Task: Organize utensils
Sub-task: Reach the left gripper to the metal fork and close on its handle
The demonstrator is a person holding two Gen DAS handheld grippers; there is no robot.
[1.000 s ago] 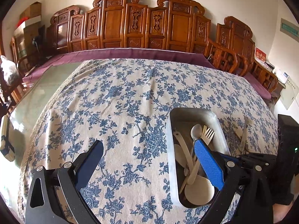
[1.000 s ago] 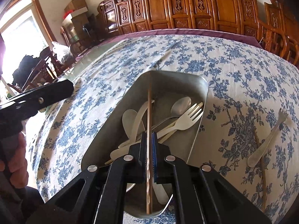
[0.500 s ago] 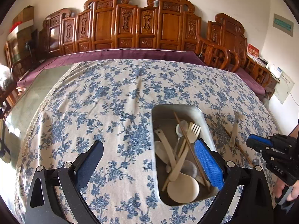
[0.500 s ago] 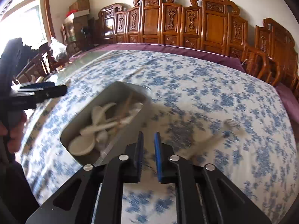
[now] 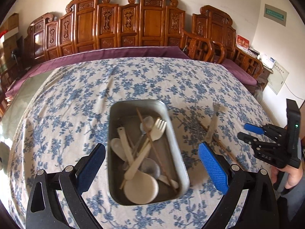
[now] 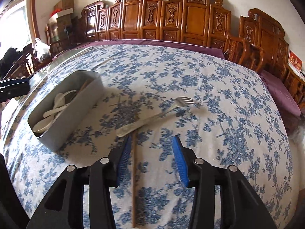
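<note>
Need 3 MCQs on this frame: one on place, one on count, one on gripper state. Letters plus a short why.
1. Where is the metal fork?
A. in the tray
B. on the tablecloth, right of the tray
C. in the left gripper

2. How many utensils lie outside the metal tray?
A. none
B. two
C. five

3. The right gripper is:
A. open and empty
B. shut on a spoon
C. shut on the tray rim

Answers:
1 B, it lies on the tablecloth.
2 B, fork and chopstick.
3 A, blue pads apart, the chopstick lying below them.
</note>
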